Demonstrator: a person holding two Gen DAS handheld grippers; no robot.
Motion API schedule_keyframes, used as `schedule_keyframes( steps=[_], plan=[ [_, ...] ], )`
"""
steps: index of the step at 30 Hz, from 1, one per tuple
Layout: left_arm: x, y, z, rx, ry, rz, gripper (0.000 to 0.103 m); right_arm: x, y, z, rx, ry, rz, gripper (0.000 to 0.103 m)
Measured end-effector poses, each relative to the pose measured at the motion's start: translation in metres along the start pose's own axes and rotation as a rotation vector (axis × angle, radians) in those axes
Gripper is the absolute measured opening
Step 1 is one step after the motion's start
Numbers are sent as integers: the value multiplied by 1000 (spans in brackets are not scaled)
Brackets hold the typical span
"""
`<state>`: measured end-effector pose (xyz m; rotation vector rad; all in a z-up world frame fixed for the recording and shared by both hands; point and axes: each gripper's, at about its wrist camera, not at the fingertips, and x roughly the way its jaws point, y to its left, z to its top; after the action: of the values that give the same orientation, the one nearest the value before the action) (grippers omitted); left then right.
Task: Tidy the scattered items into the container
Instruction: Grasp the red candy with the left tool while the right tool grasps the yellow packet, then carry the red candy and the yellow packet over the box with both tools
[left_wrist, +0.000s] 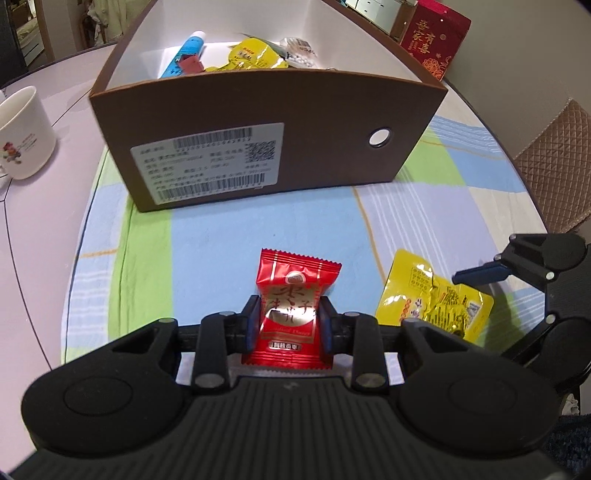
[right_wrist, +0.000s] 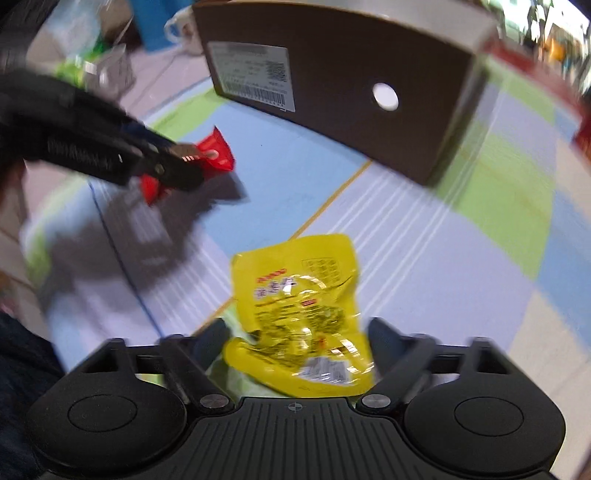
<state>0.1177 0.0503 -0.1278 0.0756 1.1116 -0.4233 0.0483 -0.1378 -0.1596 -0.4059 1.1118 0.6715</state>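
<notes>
My left gripper (left_wrist: 289, 306) is shut on a red candy packet (left_wrist: 295, 280), held just above the checked cloth. Ahead stands the brown box (left_wrist: 258, 122), open on top, holding a blue tube (left_wrist: 188, 51), yellow packets (left_wrist: 255, 55) and a bag of white beads (left_wrist: 299, 51). A yellow snack packet (right_wrist: 299, 314) lies on the cloth between the spread fingers of my right gripper (right_wrist: 297, 325), which is open around it. In the left wrist view the same yellow packet (left_wrist: 424, 295) lies at the right, with a blue right fingertip (left_wrist: 480, 275) over it. The right wrist view is blurred.
A white mug (left_wrist: 22, 136) stands on the lilac table at the left. A red gift box (left_wrist: 436, 37) sits behind the brown box at the right. A quilted chair back (left_wrist: 554, 155) lies past the table's right edge. The checked cloth (left_wrist: 221, 229) covers the work area.
</notes>
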Motion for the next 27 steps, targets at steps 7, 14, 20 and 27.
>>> schedule_keyframes(
  steps=[7,14,20,27],
  plan=[
    [-7,3,-5,3,-6,1,27,-10,-3,-6,-3,-18,-21,68],
    [-25,1,-2,40,-30,5,27,-54,-28,-5,155,-119,0,68],
    [-55,-1,11,85,-90,6,27,-96,-52,11,282,-246,23,68],
    [-86,1,33,132,-173,22,27,-123,-62,40,343,-353,66,68]
  ],
)
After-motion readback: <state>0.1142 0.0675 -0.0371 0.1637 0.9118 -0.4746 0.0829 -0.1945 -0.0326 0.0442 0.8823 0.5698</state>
